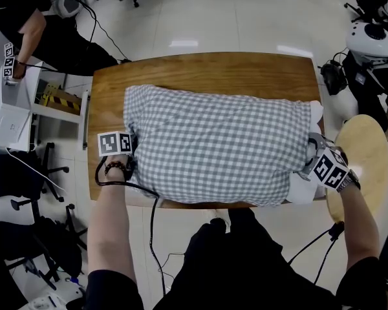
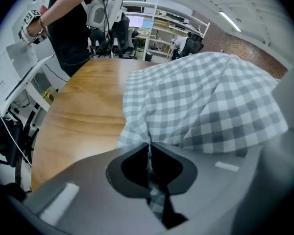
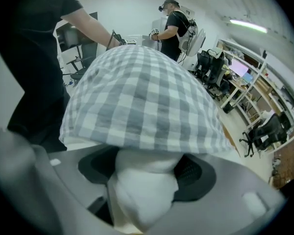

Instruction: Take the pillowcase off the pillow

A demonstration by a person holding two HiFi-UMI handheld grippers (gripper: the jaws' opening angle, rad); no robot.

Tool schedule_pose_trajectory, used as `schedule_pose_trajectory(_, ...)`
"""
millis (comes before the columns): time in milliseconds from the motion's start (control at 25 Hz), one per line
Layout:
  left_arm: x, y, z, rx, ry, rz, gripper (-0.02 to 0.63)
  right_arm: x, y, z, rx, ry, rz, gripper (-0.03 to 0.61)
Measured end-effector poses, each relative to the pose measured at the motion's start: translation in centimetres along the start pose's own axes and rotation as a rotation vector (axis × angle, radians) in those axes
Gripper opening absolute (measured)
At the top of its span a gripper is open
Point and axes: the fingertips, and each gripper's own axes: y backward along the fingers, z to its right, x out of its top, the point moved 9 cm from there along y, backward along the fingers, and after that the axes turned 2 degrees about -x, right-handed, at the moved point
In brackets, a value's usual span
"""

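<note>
A grey-and-white checked pillowcase [image 1: 213, 141] covers a pillow lying across the wooden table [image 1: 207, 66]. The white pillow [image 1: 315, 112] pokes out of the case's right end. My left gripper [image 1: 130, 152] sits at the case's left edge, shut on a thin pinch of checked cloth [image 2: 149, 153]; the rest of the pillowcase [image 2: 210, 102] rises beyond the jaws. My right gripper [image 1: 313, 157] is at the right end, its jaws closed around a bulge of the bare white pillow [image 3: 144, 190] just below the pillowcase's hem [image 3: 137, 92].
A round wooden stool [image 1: 365, 154] stands right of the table. A person in black [image 1: 26, 11] works at a white cabinet [image 1: 10, 108] to the far left. Office chairs [image 1: 45, 173] and cables [image 1: 152, 231] crowd the floor on my left.
</note>
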Motion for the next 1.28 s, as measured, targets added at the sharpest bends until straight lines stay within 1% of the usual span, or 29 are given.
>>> schedule_pose_trajectory(160, -0.8, -0.6, 1.0, 0.011, -0.075, 0.001, 0.012, -1.1, -0.1, -0.9, -0.040, 0.025, 0.010, 0.271)
schedule_pose_trajectory(240, -0.9, -0.3, 1.1, 0.033, -0.124, 0.008, 0.011, -0.9, 0.1, -1.2, -0.069, 0.042, 0.017, 0.211)
schedule_pose_trajectory(400, -0.9, 1.1, 1.0, 0.088, -0.239, 0.034, 0.009, 0.5, 1.3, -1.6, -0.163, 0.085, 0.031, 0.096)
schedule_pose_trajectory(520, -0.6, 2.5, 0.9, 0.121, -0.283, 0.061, 0.009, 1.7, 2.7, -1.4, -0.232, 0.102, 0.037, 0.055)
schedule_pose_trajectory(680, -1.4, 3.9, 1.0, 0.141, -0.260, 0.098, 0.009, 1.6, 5.0, -1.5, -0.329, 0.110, 0.047, 0.027)
schedule_pose_trajectory(800, -1.9, 5.8, 0.7, 0.148, -0.215, 0.131, 0.009, 2.5, 7.6, -1.2, -0.398, 0.118, 0.053, 0.018)
schedule_pose_trajectory(920, -2.2, 7.3, 0.7, 0.157, -0.168, 0.166, 0.009, 2.8, 10.0, -0.5, -0.447, 0.123, 0.054, 0.015)
schedule_pose_trajectory(1040, -2.4, 8.7, -0.1, 0.161, -0.111, 0.198, 0.009, 2.6, 11.4, 0.2, -0.485, 0.113, 0.044, 0.015)
schedule_pose_trajectory(1160, -2.5, 10.3, -1.3, 0.162, -0.062, 0.222, 0.009, 2.9, 12.2, 0.7, -0.502, 0.104, 0.030, 0.015)
schedule_pose_trajectory(1280, -2.8, 11.7, -2.5, 0.200, -0.020, 0.244, 0.009, 2.6, 12.4, 1.0, -0.499, 0.089, 0.019, 0.015)
